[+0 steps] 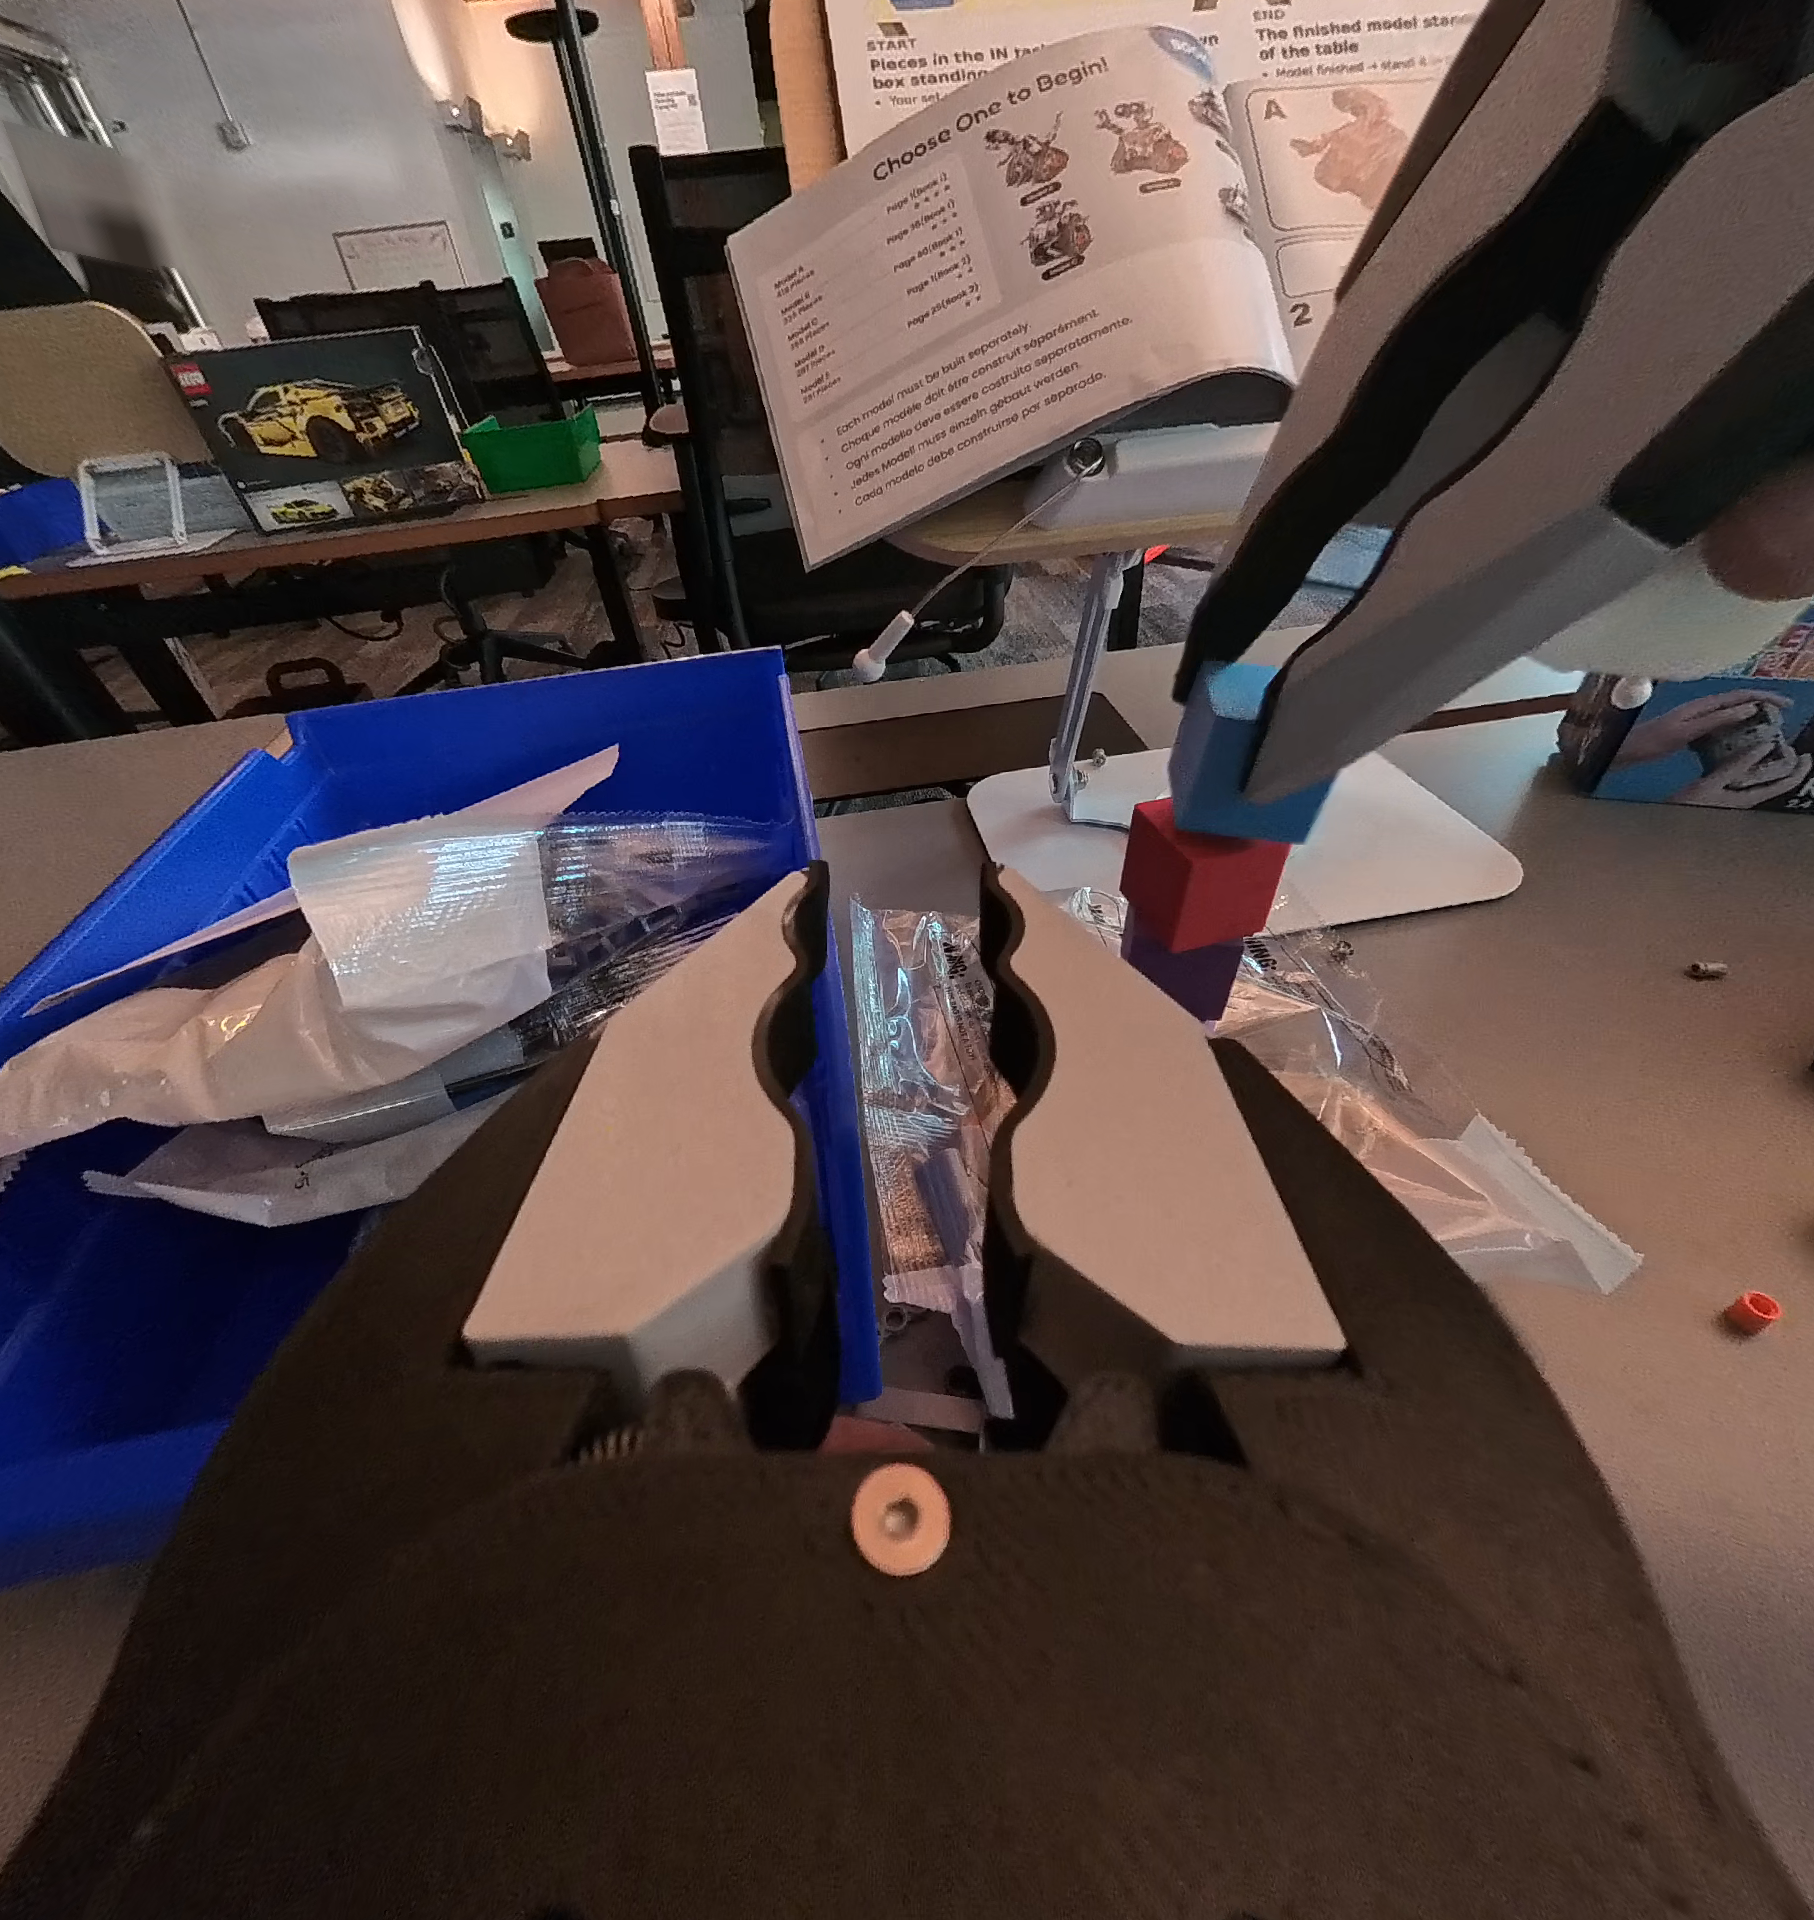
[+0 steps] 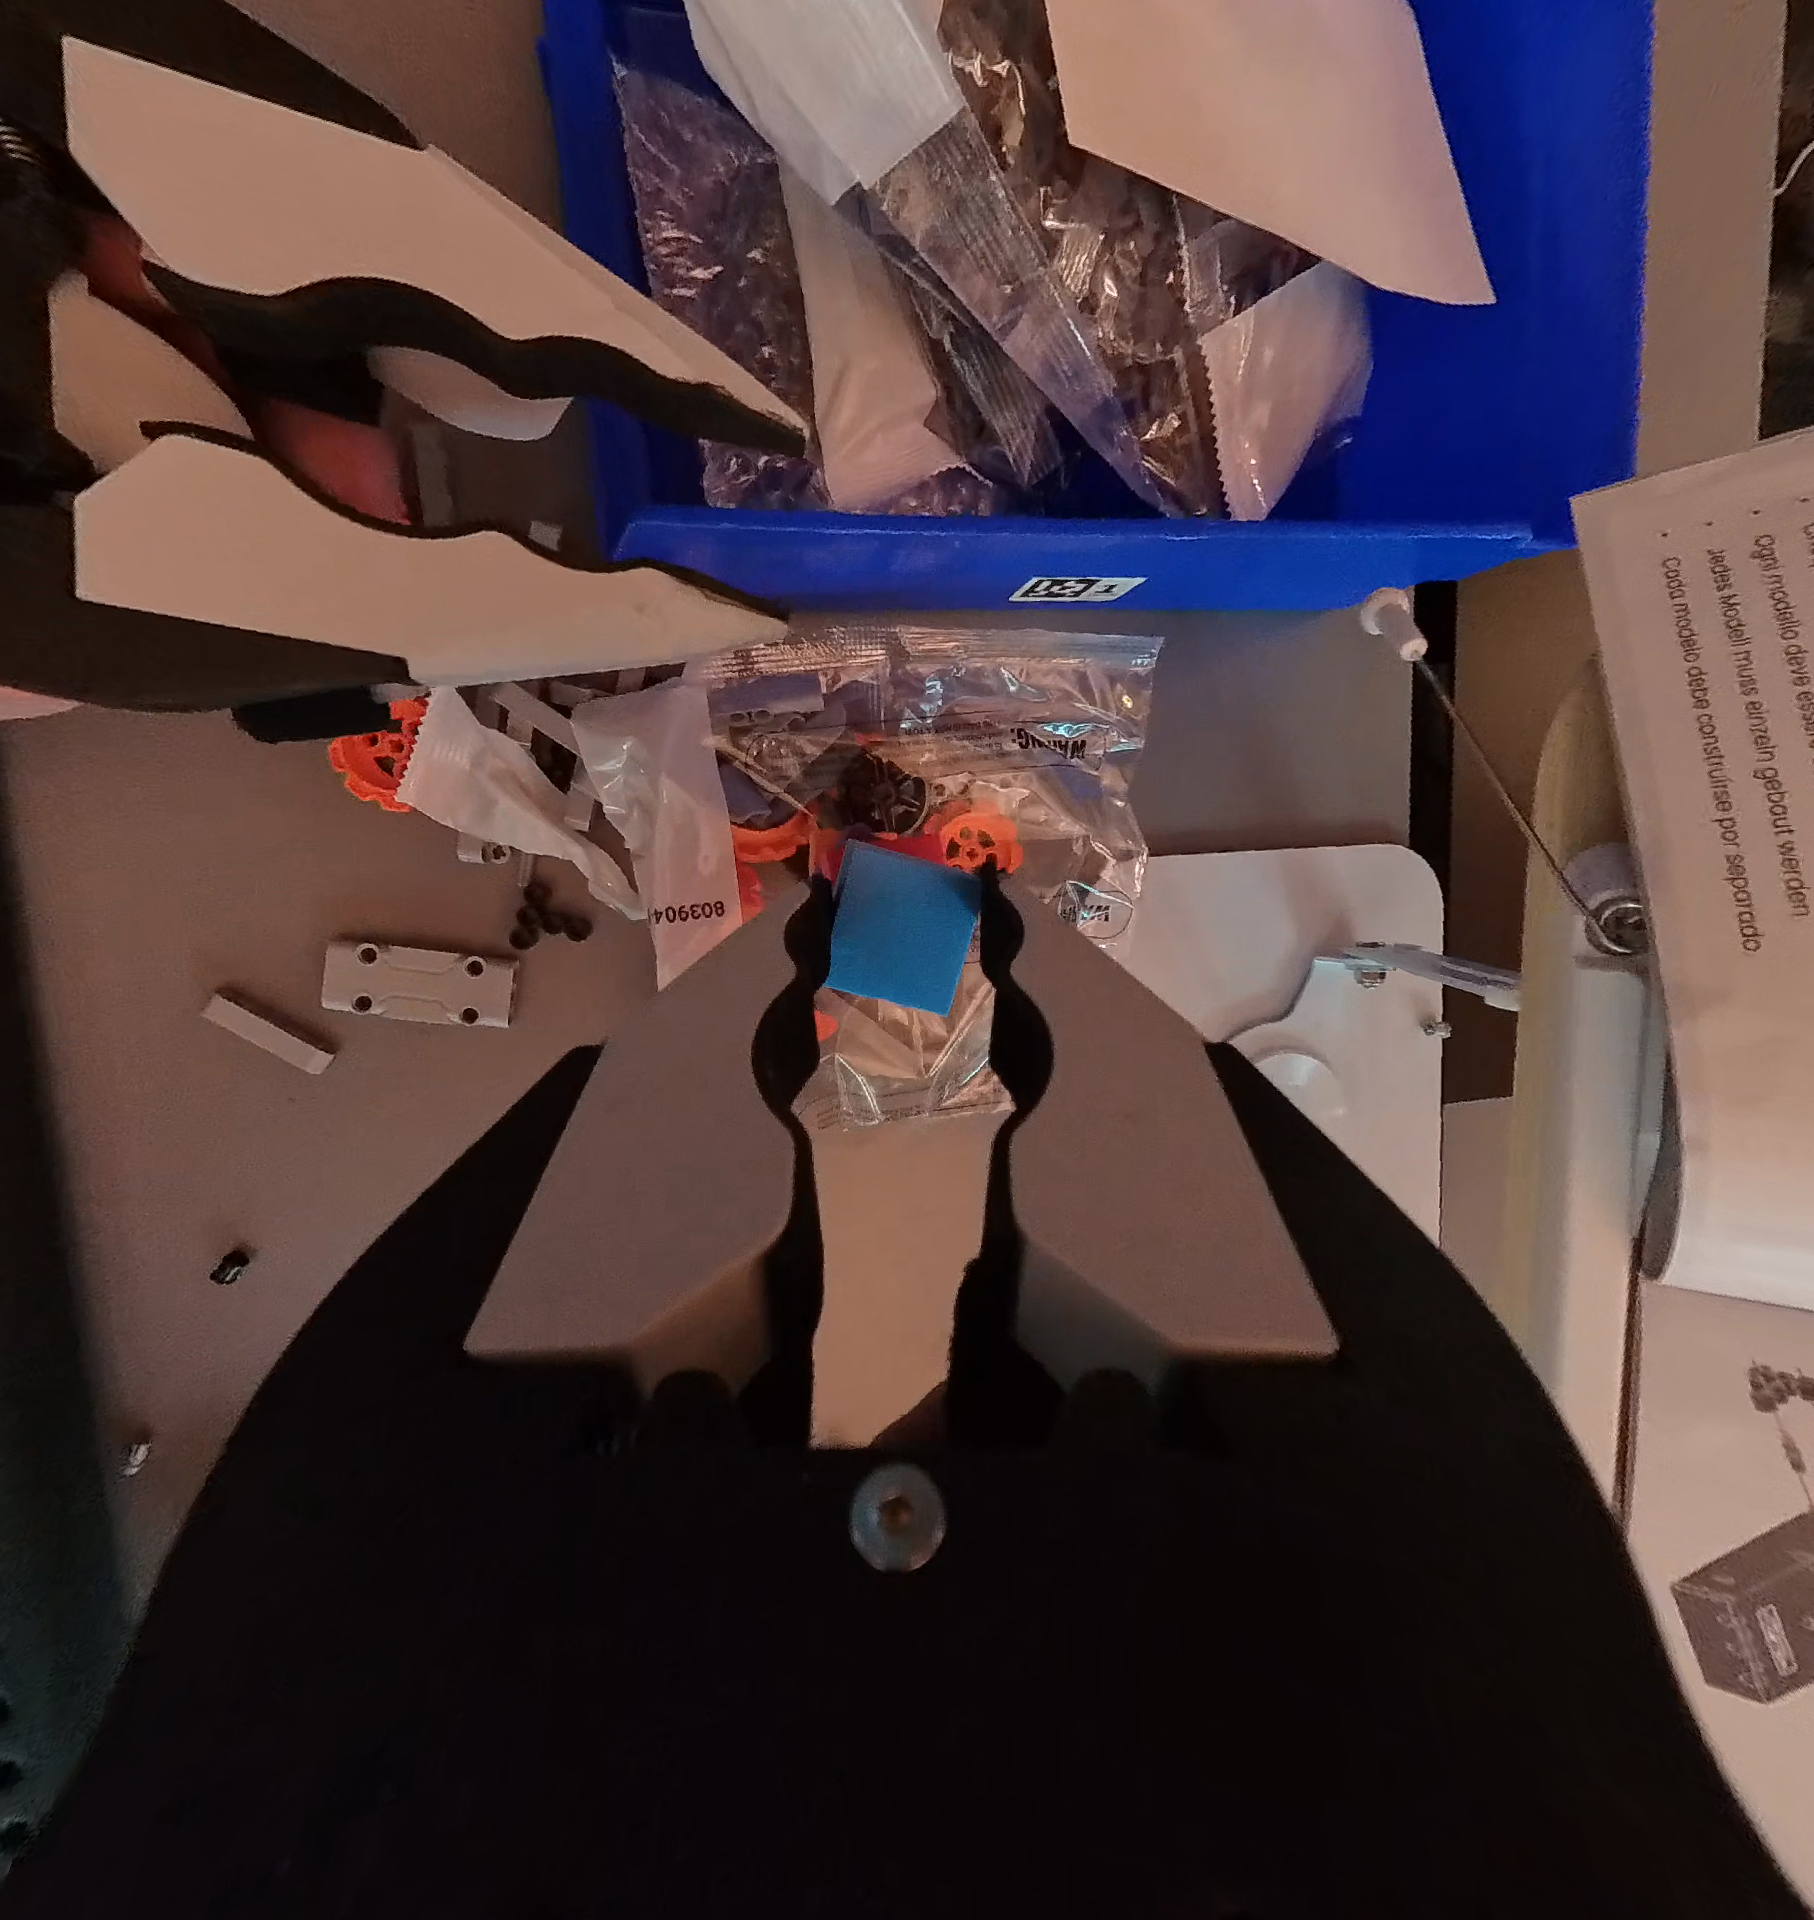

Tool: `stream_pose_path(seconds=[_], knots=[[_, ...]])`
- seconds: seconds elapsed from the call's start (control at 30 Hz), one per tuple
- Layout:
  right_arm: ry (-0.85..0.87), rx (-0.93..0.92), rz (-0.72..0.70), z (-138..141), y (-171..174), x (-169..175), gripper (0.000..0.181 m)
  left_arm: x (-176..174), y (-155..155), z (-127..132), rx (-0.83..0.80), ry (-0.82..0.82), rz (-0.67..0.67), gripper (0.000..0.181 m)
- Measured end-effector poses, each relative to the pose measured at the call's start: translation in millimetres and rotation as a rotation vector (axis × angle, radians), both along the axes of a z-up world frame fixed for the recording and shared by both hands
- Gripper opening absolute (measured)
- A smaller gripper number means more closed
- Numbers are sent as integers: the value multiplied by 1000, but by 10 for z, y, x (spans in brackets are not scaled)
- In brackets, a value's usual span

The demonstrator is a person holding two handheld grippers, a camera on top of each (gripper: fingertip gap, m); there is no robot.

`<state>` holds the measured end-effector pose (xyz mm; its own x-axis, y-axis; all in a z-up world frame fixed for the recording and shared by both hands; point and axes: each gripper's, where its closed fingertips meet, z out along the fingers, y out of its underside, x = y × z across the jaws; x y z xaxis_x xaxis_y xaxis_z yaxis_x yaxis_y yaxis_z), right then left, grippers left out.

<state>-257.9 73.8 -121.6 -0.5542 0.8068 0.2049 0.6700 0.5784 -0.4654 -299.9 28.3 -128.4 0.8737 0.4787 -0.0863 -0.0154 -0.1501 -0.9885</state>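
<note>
gripping blue block flat, right gripper

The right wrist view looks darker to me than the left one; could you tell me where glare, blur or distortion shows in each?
Right wrist view: dim and warm-tinted, gripper body nearly black, glare on the plastic bag under the blue block. Left wrist view: brighter, wide-angle bending of the blue bin, the right gripper slightly blurred, shine on the bags.

blocked: blue bin left, stand base behind, block stack on clear bag | free: bare table at right
</note>
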Motion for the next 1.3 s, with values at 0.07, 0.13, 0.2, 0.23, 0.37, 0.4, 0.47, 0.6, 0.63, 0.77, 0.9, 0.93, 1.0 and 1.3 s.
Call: stream_pose_path(seconds=[0.07,0.13,0.2,0.23,0.37,0.4,0.47,0.6,0.63,0.77,0.9,0.93,1.0,1.3], knots=[[-8,-2,-7,-23,5,-21,27,2,0,4,2,0,0,27],[-18,0,-19,-48,18,-34,27,1,-1,2,1,0,0,27],[-24,-6,-15,-61,3,-37,27,4,2,0,1,-1,-1,27],[-23,-15,-14,-56,-13,-42,27,4,5,0,0,0,-1,27],[-26,-1,-15,-67,1,-44,28,12,16,-9,-4,1,-4,27],[-24,-1,-15,-66,-1,-47,27,13,19,-11,-5,1,-4,27],[-20,-3,-16,-58,-2,-52,27,13,20,-14,-6,0,-4,27],[-7,-19,-20,-26,-9,-74,27,14,24,-21,-8,0,-4,27],[-12,-18,-20,-39,-7,-73,27,14,26,-24,-9,-1,-4,27],[-20,-33,-23,-76,-9,-73,28,14,30,-29,-11,0,-4,27],[-8,-31,-27,-53,7,-76,37,10,28,-32,-12,0,-3,27],[2,-36,-28,-28,10,-75,37,9,27,-32,-12,0,-3,27],[32,-50,-35,59,26,-64,40,7,23,-32,-12,0,-2,27],[119,-54,-90,199,405,686,41,9,4,0,1,-1,0,27]])
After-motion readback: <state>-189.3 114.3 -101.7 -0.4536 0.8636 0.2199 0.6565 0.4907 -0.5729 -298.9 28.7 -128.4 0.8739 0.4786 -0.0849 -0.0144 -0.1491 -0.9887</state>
